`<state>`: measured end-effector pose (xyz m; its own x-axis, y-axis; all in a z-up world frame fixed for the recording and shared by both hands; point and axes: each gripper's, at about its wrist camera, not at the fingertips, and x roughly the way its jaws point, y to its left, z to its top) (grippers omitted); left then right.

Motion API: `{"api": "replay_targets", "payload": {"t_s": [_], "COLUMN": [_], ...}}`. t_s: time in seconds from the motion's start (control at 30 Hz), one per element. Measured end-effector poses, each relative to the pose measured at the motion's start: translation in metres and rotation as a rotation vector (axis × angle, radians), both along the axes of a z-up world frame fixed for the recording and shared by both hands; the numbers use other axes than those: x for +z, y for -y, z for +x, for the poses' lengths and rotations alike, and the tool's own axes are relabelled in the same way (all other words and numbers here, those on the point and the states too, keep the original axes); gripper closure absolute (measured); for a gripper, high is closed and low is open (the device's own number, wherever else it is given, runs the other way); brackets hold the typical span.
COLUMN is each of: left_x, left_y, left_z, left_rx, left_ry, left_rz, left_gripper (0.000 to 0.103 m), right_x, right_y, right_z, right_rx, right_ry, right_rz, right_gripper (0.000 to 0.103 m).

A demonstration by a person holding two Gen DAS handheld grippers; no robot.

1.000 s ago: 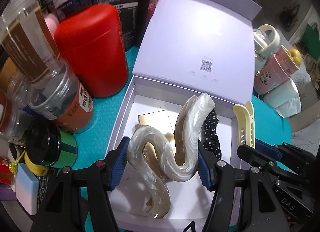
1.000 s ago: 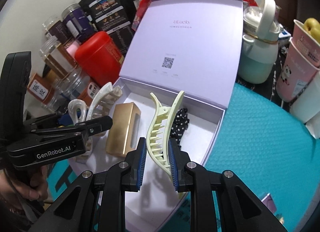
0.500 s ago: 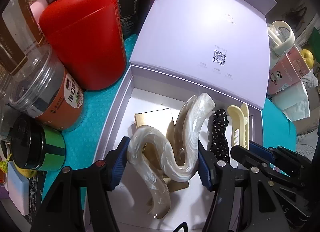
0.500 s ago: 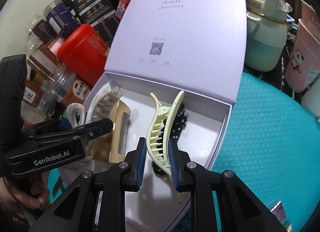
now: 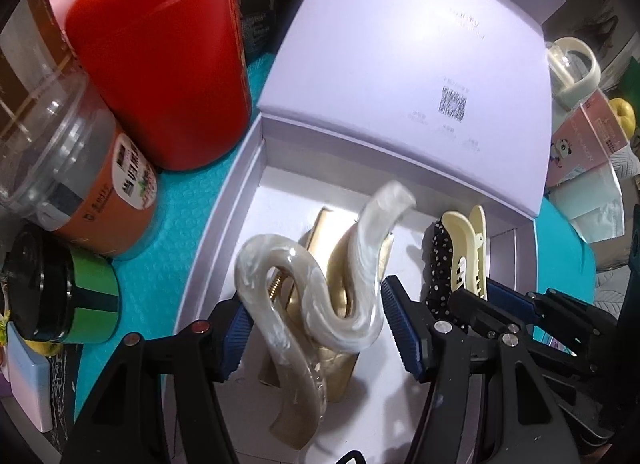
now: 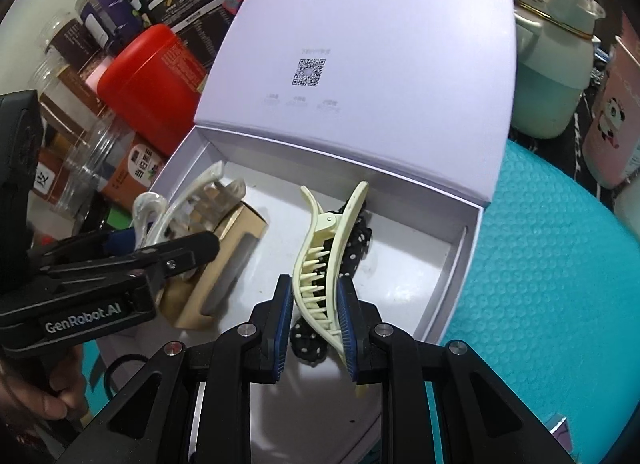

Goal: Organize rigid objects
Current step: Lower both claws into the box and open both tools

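Left gripper (image 5: 314,330) pinches pearl clip (image 5: 308,284), right gripper (image 6: 314,304) cream clip (image 6: 324,260) (box (image 6: 460,264) right side bare).

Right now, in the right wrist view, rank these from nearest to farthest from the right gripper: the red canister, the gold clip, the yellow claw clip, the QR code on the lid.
1. yellow claw clip: held in the right gripper.
2. gold clip: left, inside the box.
3. QR code: ahead, on the raised lid.
4. red canister: far left, outside the box.

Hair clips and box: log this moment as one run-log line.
left gripper: shut on pearl wavy clip | right gripper: shut on cream clip | both over open lavender box | inside: gold clip, polka-dot clip
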<state>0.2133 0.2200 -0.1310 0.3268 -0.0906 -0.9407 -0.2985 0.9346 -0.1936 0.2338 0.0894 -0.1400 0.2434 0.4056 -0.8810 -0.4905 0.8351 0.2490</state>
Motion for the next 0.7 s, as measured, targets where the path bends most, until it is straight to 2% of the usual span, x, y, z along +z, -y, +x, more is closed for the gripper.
{"api": "replay_targets", "payload": {"t_s": [0.07, 0.13, 0.17, 0.37, 0.7], "left_x": [-0.005, -0.006, -0.005, 0.007, 0.034], "left_y": [-0.001, 0.0, 0.001, 0.006, 0.002], "left_z": [0.003, 0.003, 0.003, -0.001, -0.017], "left_rx": [-0.004, -0.008, -0.011, -0.026, -0.035], "left_ry": [-0.01, -0.011, -0.007, 0.017, 0.027], "left_rz": [-0.019, -0.022, -0.016, 0.033, 0.066], "left_gripper": [0.042, 0.042, 0.042, 0.042, 0.041], "right_x": [0.0, 0.003, 0.004, 0.016, 0.04], "right_y": [-0.001, -0.002, -0.002, -0.005, 0.005], "right_z": [0.001, 0.0, 0.0, -0.004, -0.014], "right_rx": [-0.001, -0.003, -0.001, 0.016, 0.021], "right_ry": [-0.002, 0.0, 0.004, 0.031, 0.063], "right_rz": [-0.001, -0.004, -0.005, -0.016, -0.013], "right_gripper": [0.079, 0.066, 0.065, 0.065, 0.065]}}
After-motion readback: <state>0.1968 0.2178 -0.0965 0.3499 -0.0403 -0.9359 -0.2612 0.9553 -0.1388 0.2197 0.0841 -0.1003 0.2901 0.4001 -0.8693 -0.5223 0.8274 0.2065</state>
